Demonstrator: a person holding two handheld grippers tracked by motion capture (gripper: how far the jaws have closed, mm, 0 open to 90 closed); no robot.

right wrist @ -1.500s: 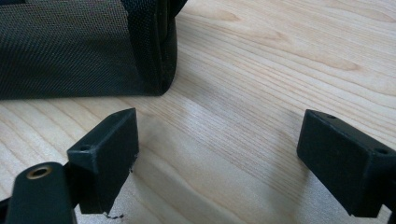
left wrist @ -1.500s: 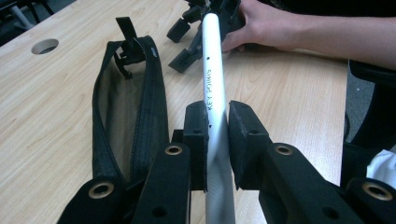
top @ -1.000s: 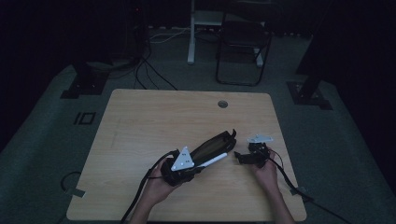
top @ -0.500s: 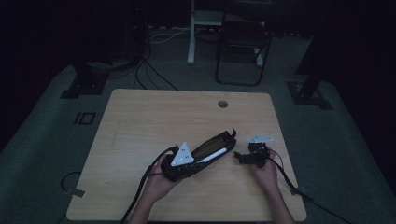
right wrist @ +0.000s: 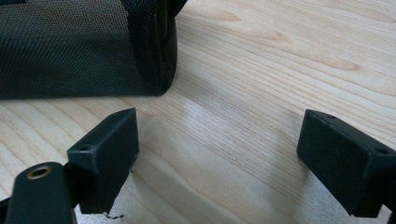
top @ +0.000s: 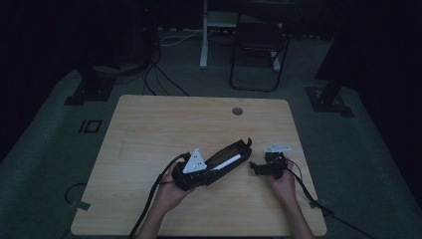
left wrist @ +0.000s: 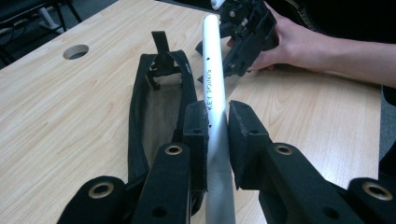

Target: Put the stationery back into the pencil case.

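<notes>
Left gripper [left wrist: 217,126]: jaws clamped on a white pen [left wrist: 214,93], held above and beside the open black case [left wrist: 161,100].
Right gripper [right wrist: 217,158]: jaws wide apart, empty, low over the table [right wrist: 261,70] just beside the case's end.
Done: pen picked up, case lying open.
Left: lowering the pen in, letting go, probably closing the case.

White plastic marker [left wrist: 214,88] with black lettering; black woven-fabric pencil case [left wrist: 161,100], tan lining; pale wood-grain table [top: 159,129]; black-jawed left gripper [left wrist: 218,123]
</notes>
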